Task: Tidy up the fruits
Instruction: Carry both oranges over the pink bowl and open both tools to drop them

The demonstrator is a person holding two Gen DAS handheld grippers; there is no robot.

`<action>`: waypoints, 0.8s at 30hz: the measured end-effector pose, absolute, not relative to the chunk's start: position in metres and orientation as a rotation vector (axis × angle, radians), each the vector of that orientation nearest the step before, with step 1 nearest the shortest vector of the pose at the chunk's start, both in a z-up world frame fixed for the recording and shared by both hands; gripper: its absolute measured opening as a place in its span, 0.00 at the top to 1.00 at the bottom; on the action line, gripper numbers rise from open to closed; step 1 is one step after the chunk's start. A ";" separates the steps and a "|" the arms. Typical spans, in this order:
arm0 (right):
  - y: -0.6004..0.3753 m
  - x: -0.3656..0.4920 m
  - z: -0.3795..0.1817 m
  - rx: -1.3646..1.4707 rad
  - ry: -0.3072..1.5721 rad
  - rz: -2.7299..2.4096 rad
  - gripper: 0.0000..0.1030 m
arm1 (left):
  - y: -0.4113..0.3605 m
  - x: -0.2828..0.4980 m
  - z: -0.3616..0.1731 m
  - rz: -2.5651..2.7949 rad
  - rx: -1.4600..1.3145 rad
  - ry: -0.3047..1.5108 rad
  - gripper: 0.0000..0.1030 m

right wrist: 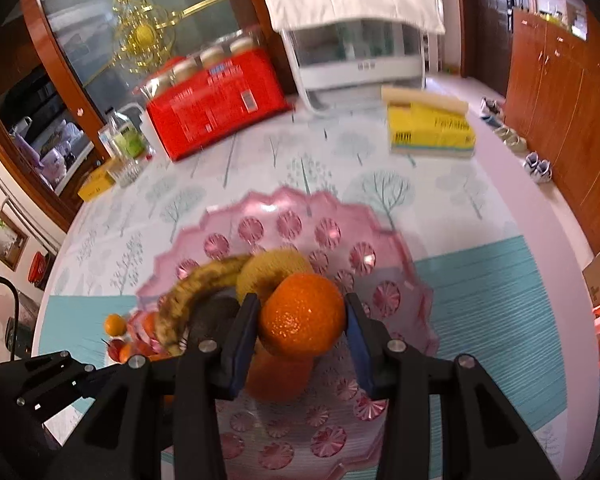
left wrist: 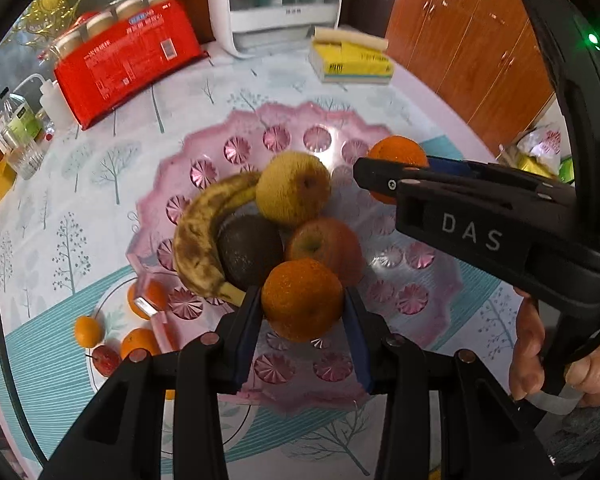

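Observation:
A pink glass fruit bowl (left wrist: 428, 304) holds a spotted banana (left wrist: 204, 232), a dark avocado (left wrist: 250, 248), a yellow-green pear (left wrist: 294, 188) and a red apple (left wrist: 326, 242). My left gripper (left wrist: 304, 320) is shut on an orange (left wrist: 302, 300) over the bowl's near side. My right gripper (right wrist: 302, 328) is shut on another orange (right wrist: 302, 314) above the bowl (right wrist: 396, 248); it shows in the left wrist view (left wrist: 396, 156) at the bowl's right. Small oranges (left wrist: 88, 332) and a red fruit (left wrist: 106, 360) lie on the table left of the bowl.
A red package (left wrist: 128, 68), a white appliance (left wrist: 276, 12) and a yellow box (left wrist: 352, 60) stand at the table's far side. Bottles and a glass (left wrist: 24, 132) stand at the far left. Wooden cabinets (right wrist: 560, 112) are beyond the table's right edge.

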State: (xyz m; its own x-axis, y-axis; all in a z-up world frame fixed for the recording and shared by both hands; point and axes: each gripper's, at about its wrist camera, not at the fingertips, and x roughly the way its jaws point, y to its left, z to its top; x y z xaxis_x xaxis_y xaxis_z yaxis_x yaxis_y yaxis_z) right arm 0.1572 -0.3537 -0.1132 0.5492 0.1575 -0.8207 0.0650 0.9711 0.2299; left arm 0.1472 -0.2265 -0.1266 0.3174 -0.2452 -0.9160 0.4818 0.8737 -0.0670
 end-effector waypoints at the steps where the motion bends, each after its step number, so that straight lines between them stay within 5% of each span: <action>1: -0.354 0.159 -0.117 0.243 0.998 0.055 0.59 | -0.228 0.148 -0.130 -0.481 0.240 1.160 0.62; 17: -0.361 0.177 -0.163 0.245 1.144 0.051 0.58 | -0.245 0.159 -0.160 -0.463 0.288 1.215 0.62; 24: -0.360 0.174 -0.163 0.230 1.137 0.033 0.39 | -0.245 0.159 -0.163 -0.449 0.290 1.227 0.61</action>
State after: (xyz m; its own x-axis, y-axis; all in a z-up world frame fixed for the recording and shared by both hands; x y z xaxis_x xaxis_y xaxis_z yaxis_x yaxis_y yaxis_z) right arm 0.1739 -0.3599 -0.1631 0.4223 0.1425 -0.8952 0.0906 0.9760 0.1981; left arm 0.1594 -0.2449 -0.1630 0.2663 -0.1737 -0.9481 0.4794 0.8772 -0.0260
